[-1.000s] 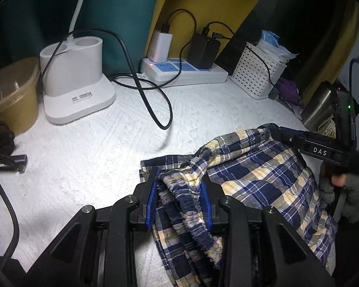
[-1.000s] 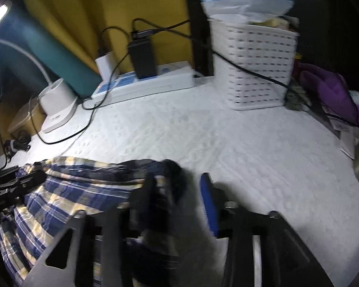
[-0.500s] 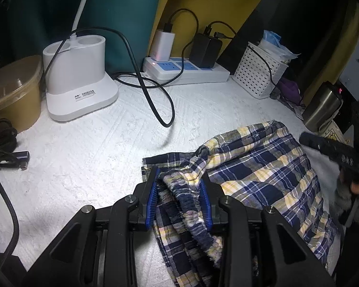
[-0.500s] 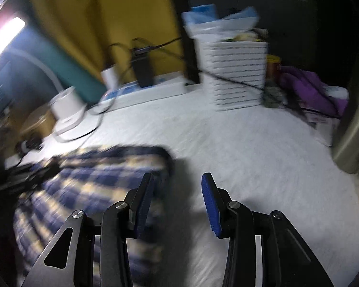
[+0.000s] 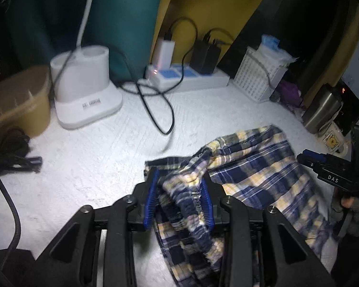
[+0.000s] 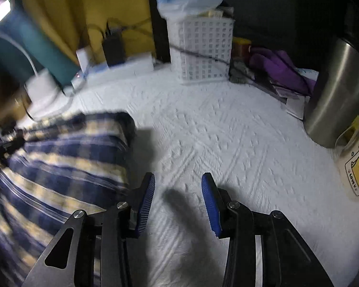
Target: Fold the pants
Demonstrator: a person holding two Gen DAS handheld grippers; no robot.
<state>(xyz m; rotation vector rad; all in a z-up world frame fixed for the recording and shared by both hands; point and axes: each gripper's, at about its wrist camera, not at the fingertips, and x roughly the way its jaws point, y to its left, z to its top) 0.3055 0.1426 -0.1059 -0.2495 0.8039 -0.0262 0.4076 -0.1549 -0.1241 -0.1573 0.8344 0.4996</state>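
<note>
Now the left gripper (image 5: 180,199) is clenched on a bunched fold of the plaid pants (image 5: 263,177), which lie rumpled on the white cloth (image 5: 95,157). Beside the pants' edge the right gripper (image 6: 178,197) is released, with only cloth between its pads.
</note>
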